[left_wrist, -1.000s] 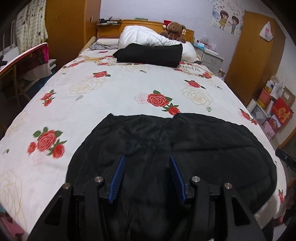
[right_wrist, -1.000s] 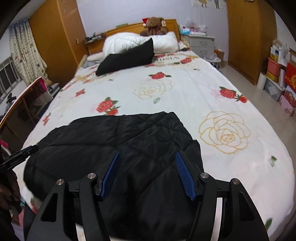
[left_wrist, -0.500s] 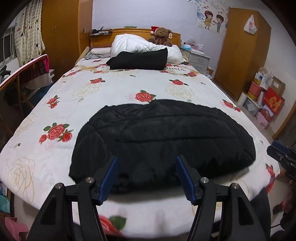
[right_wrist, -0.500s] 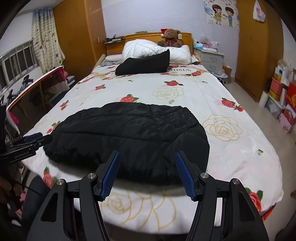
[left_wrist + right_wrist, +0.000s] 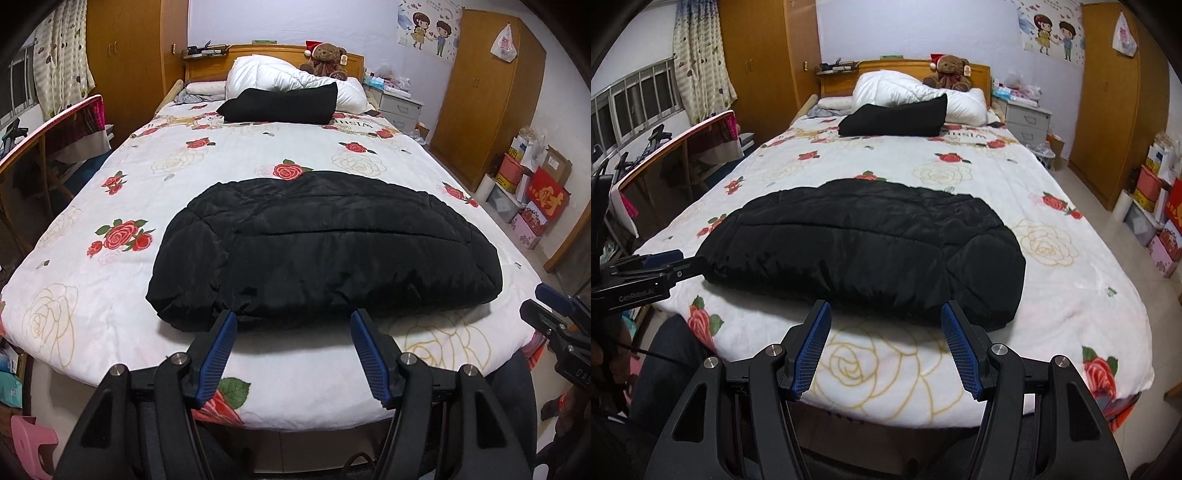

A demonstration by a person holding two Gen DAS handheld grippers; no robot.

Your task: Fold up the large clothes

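Note:
A black quilted jacket [image 5: 325, 247] lies folded in a wide bundle across the near part of the bed [image 5: 229, 155]; it also shows in the right wrist view [image 5: 871, 254]. My left gripper [image 5: 293, 321] is open and empty, held just short of the jacket's near edge above the foot of the bed. My right gripper [image 5: 885, 312] is open and empty, also just short of the jacket's near edge. The right gripper [image 5: 554, 314] shows at the right edge of the left wrist view, and the left gripper [image 5: 653, 269] at the left edge of the right wrist view.
A second folded black garment [image 5: 280, 105] leans on white pillows [image 5: 280, 74] with a teddy bear [image 5: 327, 59] at the headboard. A table [image 5: 672, 144] stands left of the bed. A nightstand [image 5: 1027, 118], wardrobe [image 5: 1108, 103] and boxes [image 5: 1156, 199] stand to the right.
Both grippers have pulled back and up from over the jacket to beyond the foot of the bed. The jacket lies where it was left.

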